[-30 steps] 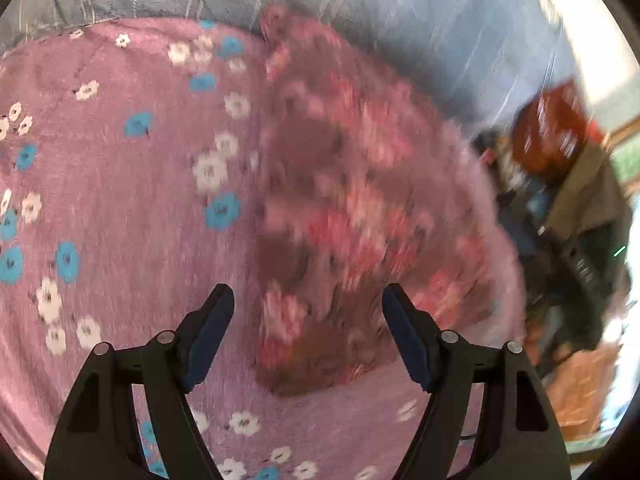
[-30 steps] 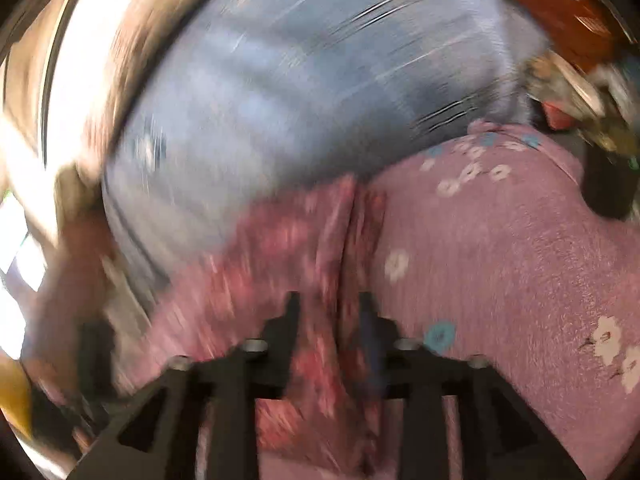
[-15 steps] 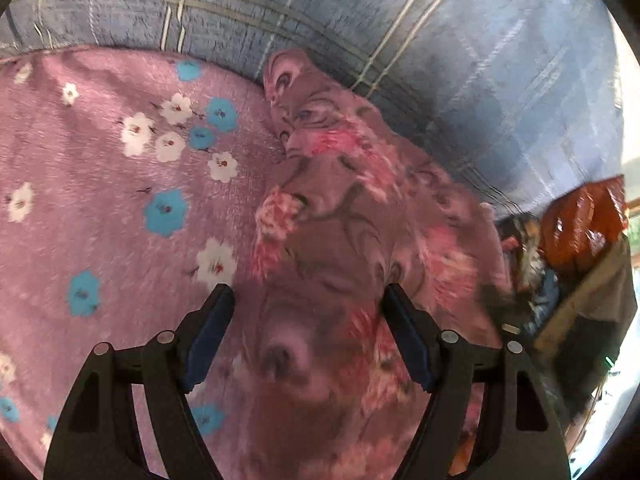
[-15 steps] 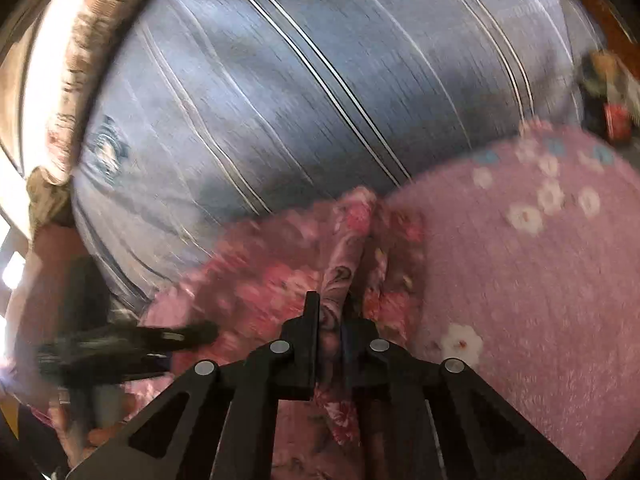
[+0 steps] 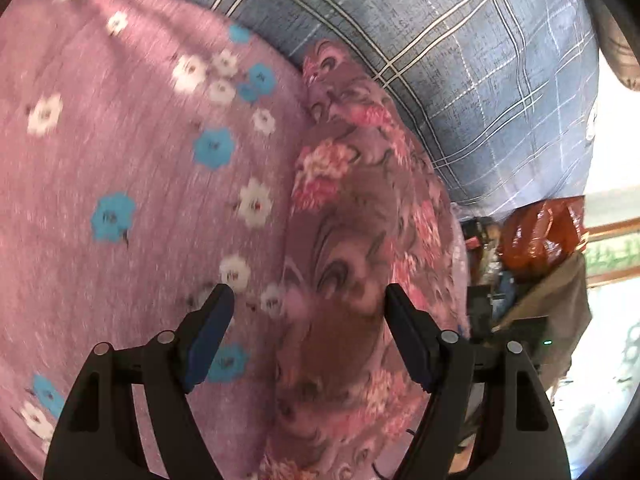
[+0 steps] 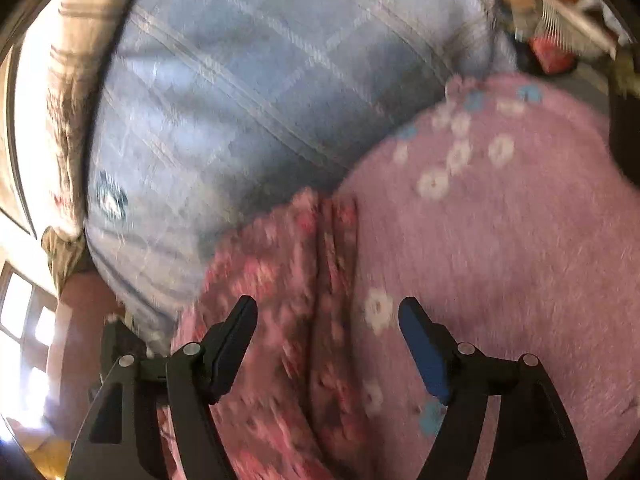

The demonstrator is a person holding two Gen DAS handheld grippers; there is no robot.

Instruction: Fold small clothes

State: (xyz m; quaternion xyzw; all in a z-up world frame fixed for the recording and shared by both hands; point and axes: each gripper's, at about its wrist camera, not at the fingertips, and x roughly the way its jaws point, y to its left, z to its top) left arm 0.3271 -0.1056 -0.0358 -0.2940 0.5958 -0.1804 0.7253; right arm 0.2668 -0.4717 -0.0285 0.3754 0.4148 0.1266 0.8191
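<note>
A small mauve garment with pink and red flowers (image 5: pixel 352 248) lies folded in a long strip on a pink blanket with white and blue flowers (image 5: pixel 120 152). My left gripper (image 5: pixel 308 304) is open and empty just above the strip's near part. In the right wrist view the same garment (image 6: pixel 288 280) lies with a lengthwise crease down its middle. My right gripper (image 6: pixel 328 312) is open and empty over it, with its jaws spread to either side of the crease.
A blue plaid sheet (image 5: pixel 480 72) covers the bed behind the blanket and also shows in the right wrist view (image 6: pixel 260 80). An orange bag (image 5: pixel 540 232) and dark clutter stand off the bed's right edge. A patterned curtain (image 6: pixel 68 80) hangs at the left.
My right gripper was shut on the garment's fold half a second ago and has opened and let it go. My left gripper has stayed open and drifted along the garment.
</note>
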